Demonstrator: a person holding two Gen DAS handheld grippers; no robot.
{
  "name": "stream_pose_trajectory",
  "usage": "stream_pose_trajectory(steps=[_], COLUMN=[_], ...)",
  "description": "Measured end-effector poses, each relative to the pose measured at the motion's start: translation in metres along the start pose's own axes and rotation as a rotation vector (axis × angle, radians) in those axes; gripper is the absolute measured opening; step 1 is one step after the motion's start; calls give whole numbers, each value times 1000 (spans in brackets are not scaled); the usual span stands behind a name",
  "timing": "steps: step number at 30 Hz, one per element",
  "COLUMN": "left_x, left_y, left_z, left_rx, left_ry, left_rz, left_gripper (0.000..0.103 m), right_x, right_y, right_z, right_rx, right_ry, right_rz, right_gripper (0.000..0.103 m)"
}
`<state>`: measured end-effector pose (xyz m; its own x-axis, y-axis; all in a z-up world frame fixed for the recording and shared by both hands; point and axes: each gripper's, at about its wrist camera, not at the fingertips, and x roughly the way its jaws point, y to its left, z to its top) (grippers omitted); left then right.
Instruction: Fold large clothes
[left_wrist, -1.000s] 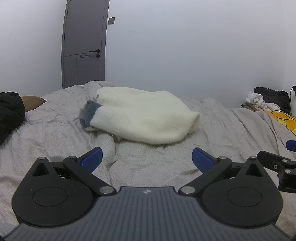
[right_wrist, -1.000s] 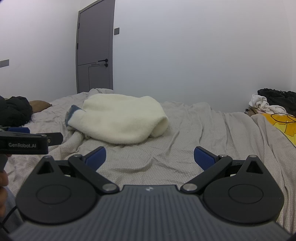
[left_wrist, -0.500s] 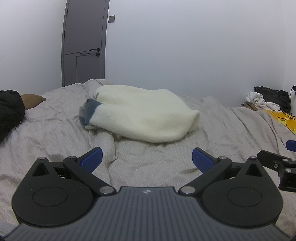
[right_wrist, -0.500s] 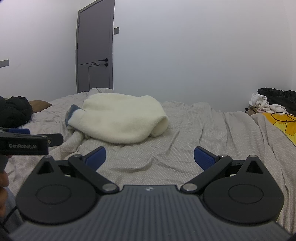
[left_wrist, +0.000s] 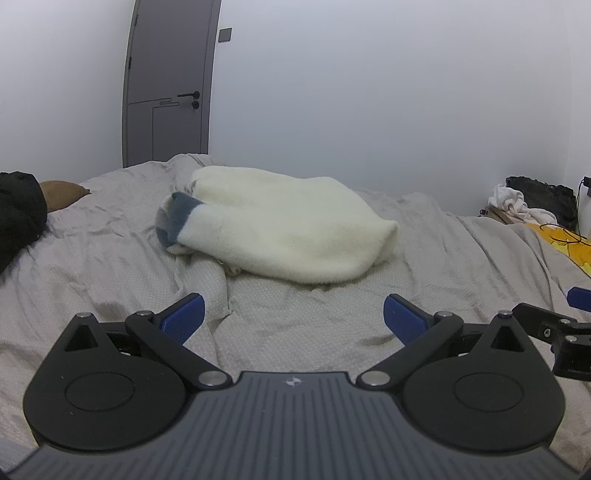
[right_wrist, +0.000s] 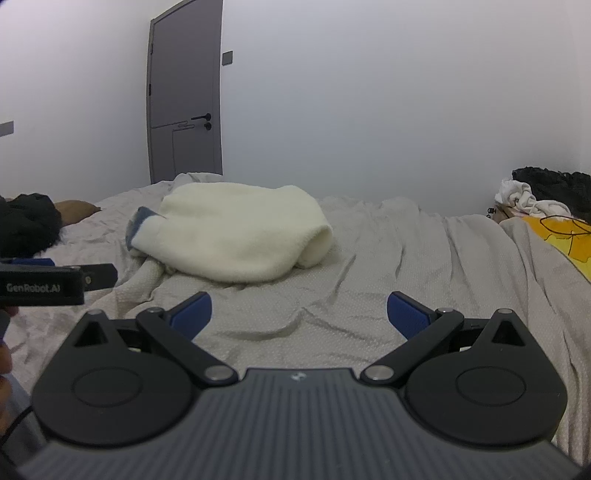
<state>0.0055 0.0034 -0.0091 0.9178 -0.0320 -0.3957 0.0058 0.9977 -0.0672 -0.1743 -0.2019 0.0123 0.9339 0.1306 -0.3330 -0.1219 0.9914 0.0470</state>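
A cream fleece garment (left_wrist: 288, 229) with a grey-blue cuff (left_wrist: 177, 218) lies folded in a bundle on the grey bed sheet (left_wrist: 314, 321); it also shows in the right wrist view (right_wrist: 240, 236). My left gripper (left_wrist: 293, 317) is open and empty, held over the sheet short of the bundle. My right gripper (right_wrist: 299, 314) is open and empty, also short of the bundle and to its right. The left gripper's side (right_wrist: 55, 280) shows at the left edge of the right wrist view.
A black garment (left_wrist: 18, 214) and a brown pillow (left_wrist: 62, 192) lie at the bed's left. A pile of white and black clothes (left_wrist: 528, 203) and a yellow cloth (left_wrist: 569, 247) sit at the right. A grey door (left_wrist: 166, 85) stands behind.
The left wrist view has shifted slightly, so the black garment sits further off the left edge. The garment and the right gripper have not moved.
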Motion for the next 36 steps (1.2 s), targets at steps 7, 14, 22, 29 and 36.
stream_pose_trajectory(steps=[7, 14, 22, 29, 36], left_x=[0, -4, -17, -23, -25], left_y=[2, 3, 10, 15, 18], left_z=[-1, -3, -2, -1, 2], left_rx=[-2, -4, -29, -50, -56], left_ry=[-11, -23, -45, -47, -38], left_rz=[-2, 3, -13, -38, -63], left_gripper=[103, 103, 103, 103, 103], right_x=[1, -1, -11, -15, -13], right_y=[1, 7, 12, 21, 25], right_z=[0, 1, 4, 8, 11], right_rx=[6, -9, -14, -26, -12], right_ry=[5, 2, -7, 0, 11], right_rz=[-16, -21, -30, -14, -16], right_gripper=[103, 103, 103, 103, 103])
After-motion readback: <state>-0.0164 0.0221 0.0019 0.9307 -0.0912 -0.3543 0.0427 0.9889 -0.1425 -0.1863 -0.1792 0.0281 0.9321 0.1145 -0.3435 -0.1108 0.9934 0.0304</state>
